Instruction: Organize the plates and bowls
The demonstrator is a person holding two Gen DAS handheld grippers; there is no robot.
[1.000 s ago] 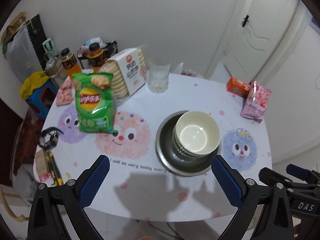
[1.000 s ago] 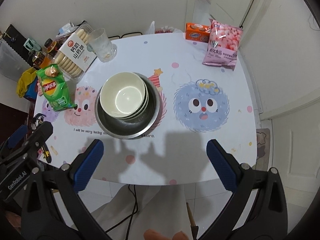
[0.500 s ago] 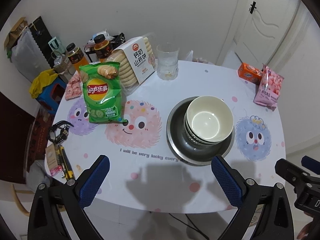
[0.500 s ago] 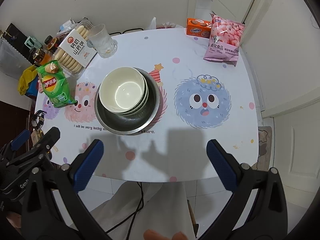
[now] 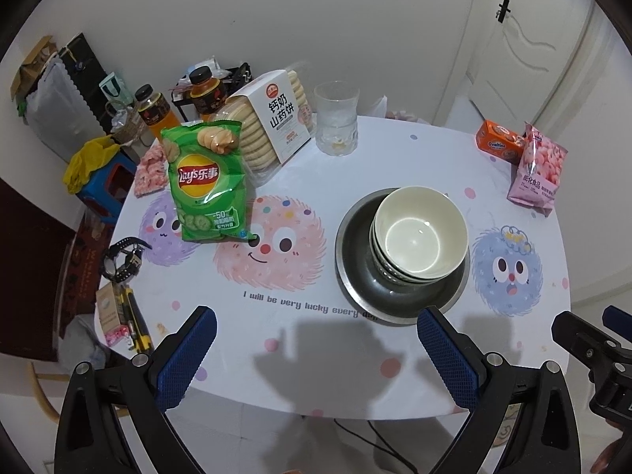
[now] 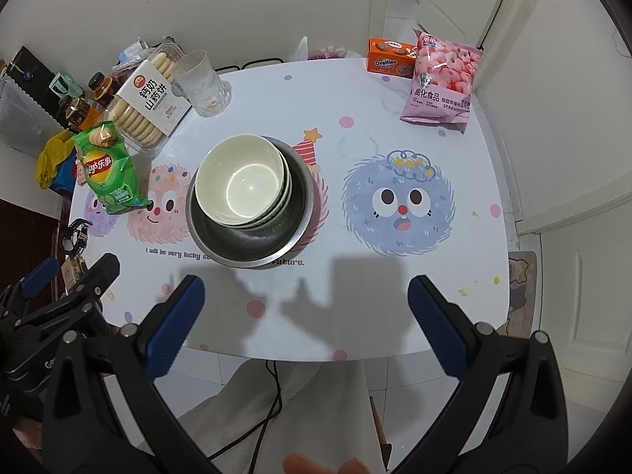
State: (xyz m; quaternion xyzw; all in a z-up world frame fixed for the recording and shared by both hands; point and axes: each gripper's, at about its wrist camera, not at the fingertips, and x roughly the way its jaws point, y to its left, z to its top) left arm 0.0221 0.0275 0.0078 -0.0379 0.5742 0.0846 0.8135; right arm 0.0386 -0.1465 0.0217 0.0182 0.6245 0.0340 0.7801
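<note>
Stack of cream bowls (image 5: 420, 233) nested in a steel basin (image 5: 357, 272), mid-table, beyond both grippers. Left gripper (image 5: 316, 335) and right gripper (image 6: 306, 302) spread wide, holding nothing, above the table's near edge. Lay's chip bag (image 5: 207, 185) far left; Ovaltine box (image 6: 389, 59) far right. Cartoon tablecloth (image 6: 399, 201) printed "I will be very lucky"; white door (image 5: 533, 39) behind.
</note>
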